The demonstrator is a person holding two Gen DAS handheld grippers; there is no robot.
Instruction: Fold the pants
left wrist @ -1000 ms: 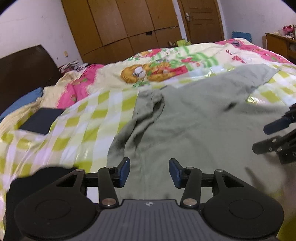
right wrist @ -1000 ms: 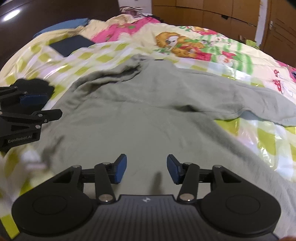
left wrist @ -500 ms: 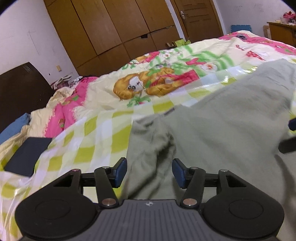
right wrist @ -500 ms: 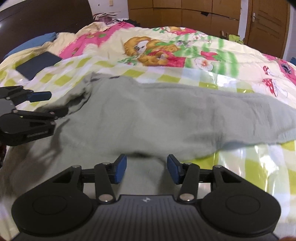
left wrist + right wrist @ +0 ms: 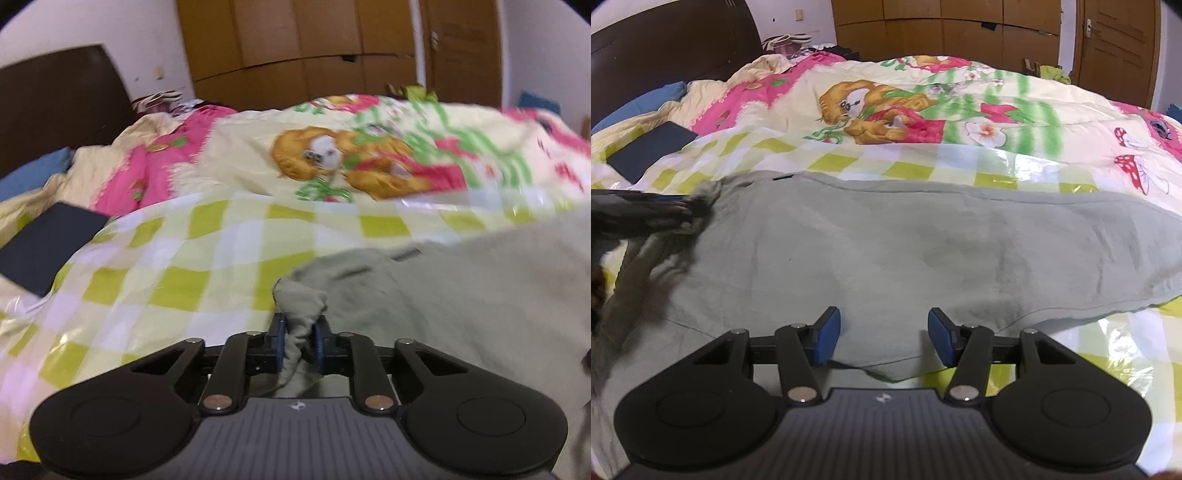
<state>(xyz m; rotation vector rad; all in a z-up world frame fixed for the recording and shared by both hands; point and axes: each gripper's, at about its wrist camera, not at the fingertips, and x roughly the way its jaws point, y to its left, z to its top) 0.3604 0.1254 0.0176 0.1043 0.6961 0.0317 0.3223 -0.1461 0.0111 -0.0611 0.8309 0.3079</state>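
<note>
On the bed (image 5: pixel 923 166), grey pants (image 5: pixel 905 251) are lying spread across the quilt. The left hand-held gripper (image 5: pixel 299 341) is pinching a bunched corner; the right hand-held gripper (image 5: pixel 882 336) is hovering spread over the near edge.

- Home bedroom.
- Bed (image 5: pixel 1052 122) fills both views, covered by cartoon-print quilt (image 5: pixel 886 107) and green-check sheet (image 5: pixel 177 280).
- Dark headboard (image 5: pixel 55 96) at bed's left end, blue pillow (image 5: pixel 33 177) below it.
- Wooden wardrobe (image 5: pixel 303 51) along back wall, wooden door (image 5: pixel 1108 48) at right.
</note>
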